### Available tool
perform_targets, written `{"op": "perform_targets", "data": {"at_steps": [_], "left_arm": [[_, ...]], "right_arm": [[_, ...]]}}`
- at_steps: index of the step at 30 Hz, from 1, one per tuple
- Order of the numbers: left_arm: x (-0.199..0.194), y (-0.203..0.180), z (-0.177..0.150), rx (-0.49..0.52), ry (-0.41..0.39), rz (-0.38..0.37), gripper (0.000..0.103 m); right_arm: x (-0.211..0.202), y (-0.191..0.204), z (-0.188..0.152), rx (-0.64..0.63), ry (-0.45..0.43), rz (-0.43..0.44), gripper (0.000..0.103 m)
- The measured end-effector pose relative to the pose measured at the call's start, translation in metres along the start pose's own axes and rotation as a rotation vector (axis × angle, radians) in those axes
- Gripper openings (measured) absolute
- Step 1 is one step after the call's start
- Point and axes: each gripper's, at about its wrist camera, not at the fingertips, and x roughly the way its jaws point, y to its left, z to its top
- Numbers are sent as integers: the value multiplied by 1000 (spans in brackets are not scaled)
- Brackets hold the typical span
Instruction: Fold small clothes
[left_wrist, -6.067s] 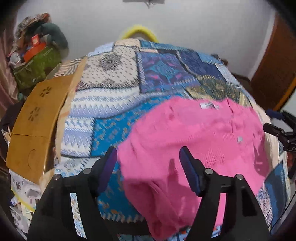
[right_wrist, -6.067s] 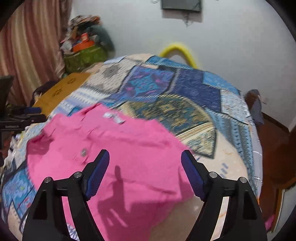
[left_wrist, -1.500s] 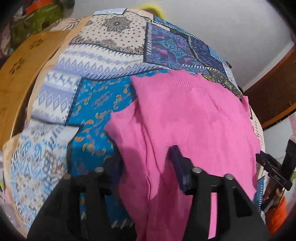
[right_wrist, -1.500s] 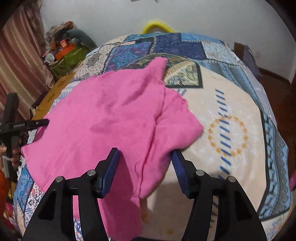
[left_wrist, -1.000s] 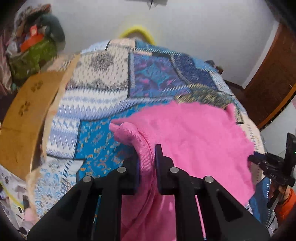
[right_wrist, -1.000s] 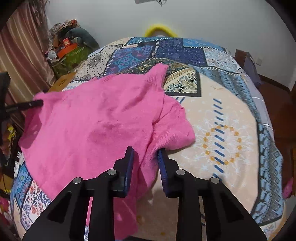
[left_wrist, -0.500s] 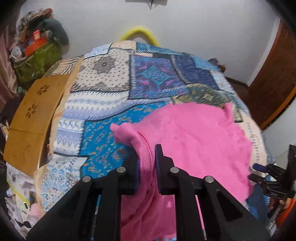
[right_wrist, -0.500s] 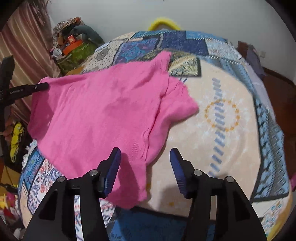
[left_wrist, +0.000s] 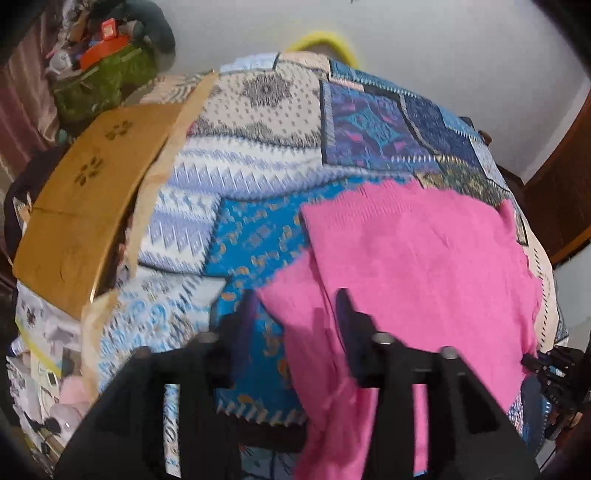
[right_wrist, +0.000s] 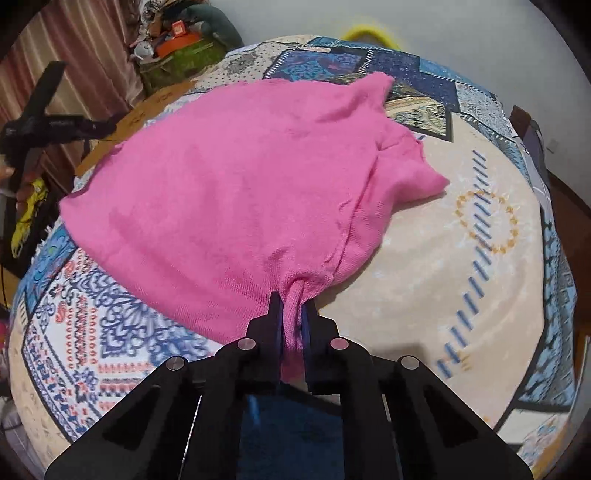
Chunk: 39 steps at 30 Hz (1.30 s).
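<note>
jaws of the left gripper (left_wrist: 295, 317) have just been opening and now stand apart over the edge of the pink top (left_wrist: 417, 266), which they pinched half a second ago. right gripper (right_wrist: 291, 314) has just been closing from wide apart and is clamped on a bunched fold at the top's near hem. the top lies spread on the quilt (right_wrist: 461, 236).

A bed (right_wrist: 480, 258) under a patchwork cover — a pink garment (right_wrist: 240, 177) lies spread on it.
</note>
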Motion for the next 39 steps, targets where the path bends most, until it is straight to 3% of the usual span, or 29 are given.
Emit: {"op": "perform_targets", "data": {"at_steps": [5,10,14,16,17,19,20,25,31,39], "left_arm": [[19,-12,21,26,18,-17,65],[51,-25,34,-17,48,-112,66],[75,-47,35,17,108,-194,66],[80,-57,31,49,113,-195,66],[79,-63,29,73,93,-171,61],[74,-69,25,105,72,-205,26],[71,-73,23,119,62,-195,12],[53,-73,1,194,38,-85,11],[28,-38,-45,169,87,-48,11],[-21,-6,-123,134,106,-59,11]], "right_arm": [[-2,-35,10,44,-9,-100,7],[-18,-73,22,164,-79,-191,7],[-28,-79,26,191,-99,-243,9],[-31,-74,25,188,-96,-252,17],[-33,-73,23,184,-95,-253,21],[-36,-68,19,179,-97,-251,41],[-39,-66,18,181,-103,-242,44],[-42,-46,11,195,-97,-145,50],[-38,2,1,160,-72,-40,51],[-25,65,-14,136,-8,134,54]]}}
